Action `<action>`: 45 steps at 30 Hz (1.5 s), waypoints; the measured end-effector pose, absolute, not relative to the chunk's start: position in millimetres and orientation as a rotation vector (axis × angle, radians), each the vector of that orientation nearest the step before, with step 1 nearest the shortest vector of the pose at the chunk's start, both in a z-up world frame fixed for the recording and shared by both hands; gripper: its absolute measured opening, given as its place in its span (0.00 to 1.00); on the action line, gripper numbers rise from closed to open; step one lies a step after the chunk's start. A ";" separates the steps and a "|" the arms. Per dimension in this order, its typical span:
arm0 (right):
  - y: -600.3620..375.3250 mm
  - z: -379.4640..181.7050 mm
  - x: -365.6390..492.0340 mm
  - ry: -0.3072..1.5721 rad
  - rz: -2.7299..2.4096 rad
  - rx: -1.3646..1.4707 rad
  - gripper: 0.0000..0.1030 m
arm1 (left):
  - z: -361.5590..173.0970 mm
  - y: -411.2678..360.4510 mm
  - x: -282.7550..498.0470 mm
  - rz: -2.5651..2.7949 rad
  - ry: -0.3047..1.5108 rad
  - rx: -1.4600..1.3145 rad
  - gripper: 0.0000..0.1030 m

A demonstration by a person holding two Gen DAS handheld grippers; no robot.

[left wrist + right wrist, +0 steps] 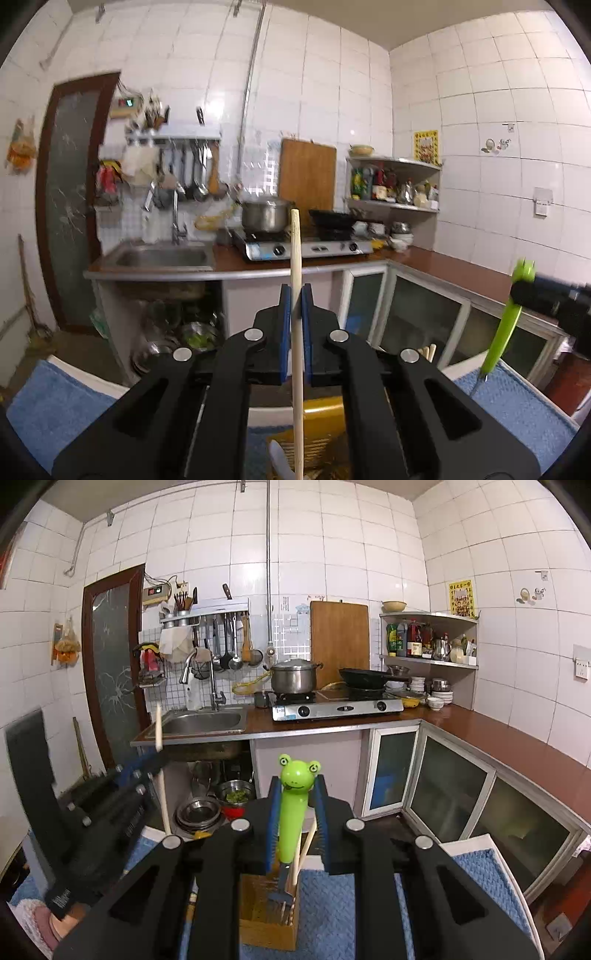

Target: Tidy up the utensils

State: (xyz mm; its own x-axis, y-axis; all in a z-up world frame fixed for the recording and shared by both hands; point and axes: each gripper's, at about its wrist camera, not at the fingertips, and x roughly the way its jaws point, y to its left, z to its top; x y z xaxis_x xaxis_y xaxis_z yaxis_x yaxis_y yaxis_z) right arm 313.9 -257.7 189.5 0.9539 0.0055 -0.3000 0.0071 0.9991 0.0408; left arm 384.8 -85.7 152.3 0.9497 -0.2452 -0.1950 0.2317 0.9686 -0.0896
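the left gripper (pixel 295 295) is pinching a pale wooden chopstick (pixel 296 332) between its blue pads, the stick running upright through the grip, its top well above the fingertips and its lower end dropping down toward a yellow holder (pixel 325 413) that sits just below and slightly right of the fingers. the right gripper (pixel 298 794) is clamped on a green frog-handled fork (pixel 291 812), frog face poking up past the fingertips, long axis near vertical with a slight lean, metal tines (pixel 281 890) pointing straight down. directly beneath those tines is the wooden utensil box (pixel 267 919), standing on the blue towel (pixel 332 904), with another chopstick (pixel 304 849) already leaning out of it just right of the fork. so the relation that matters: both utensils hang with their long axes roughly in line with the box's open top, and the right gripper looks the nearer one, its fork tips seemingly at or just inside the mouth. the left gripper (pixel 140 771) shows blurred off to the left in the right wrist view, apart from the box. the likely move is a straight lowering and release, fork first.
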 end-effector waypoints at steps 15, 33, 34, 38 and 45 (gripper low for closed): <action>-250.4 118.4 342.6 0.426 0.081 0.000 0.18 | 105.2 -79.9 389.8 -0.277 0.330 -0.078 0.05; -268.0 92.7 320.4 0.435 0.087 0.118 0.52 | 111.7 -46.1 348.6 -0.273 0.476 -0.089 0.49; -268.9 95.5 316.5 0.437 0.078 0.114 0.52 | 116.6 -41.1 340.7 -0.256 0.464 -0.085 0.56; -269.9 101.8 288.7 0.433 0.034 0.076 0.68 | 127.1 -22.6 313.8 -0.245 0.454 -0.091 0.73; -263.3 99.5 219.4 0.413 0.008 0.057 0.87 | 125.8 2.8 241.4 -0.233 0.408 -0.071 0.95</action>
